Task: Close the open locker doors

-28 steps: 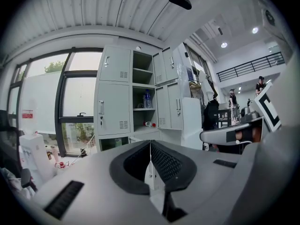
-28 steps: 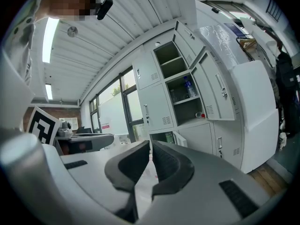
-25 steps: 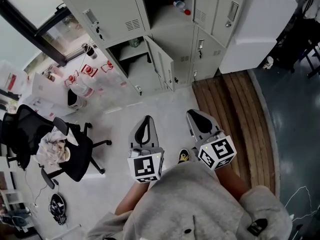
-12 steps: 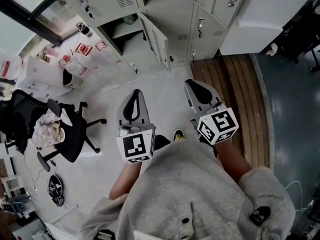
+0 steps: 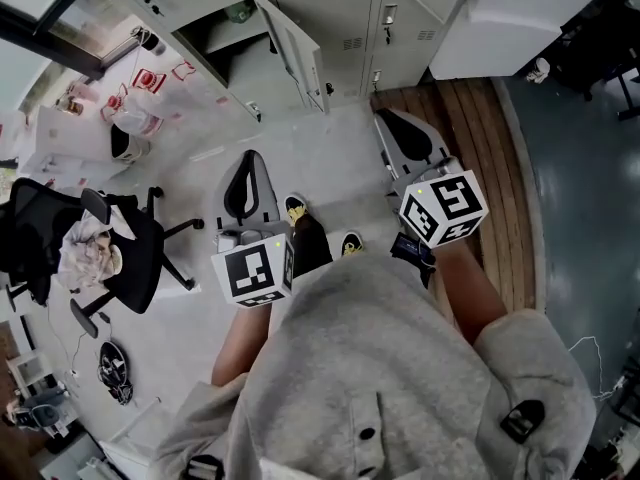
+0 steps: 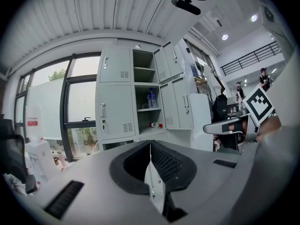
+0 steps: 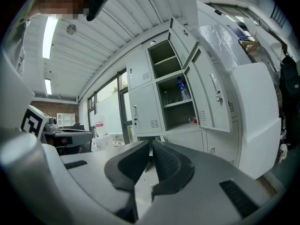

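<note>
Mostly pale floor (image 5: pixel 330 158) fills the head view, with a strip of wooden planks (image 5: pixel 480 138) at right and a row of grey lockers (image 5: pixel 400 23) along the top edge. A white cabinet (image 5: pixel 510 18) stands against the lockers at upper right. The person's grey top (image 5: pixel 370 368) takes up the lower middle. A black chair (image 5: pixel 130 258) with crumpled cloth on its seat sits at left. One low door (image 5: pixel 295 53) stands ajar at top centre, swung out over the floor and well apart from both grippers. In the right gripper view two more doors, higher up, hang open to the right and bare the shelves: a top door (image 7: pixel 180 34) and a middle door (image 7: pixel 213 97). The left gripper (image 5: pixel 245 160) is at centre left of the head view. The right gripper (image 5: pixel 392 123) is at centre right, nearer the lockers, and both point toward them. Each gripper's own view shows its fingers (image 6: pixel 168 165) closed, tips together, with nothing held. An upright bottle (image 6: pixel 152 97) stands on the middle shelf, and a red-capped bottle (image 6: pixel 154 124) lies on its side on the shelf below. Two shoes (image 5: pixel 297 208) show on the floor between the grippers.
</note>
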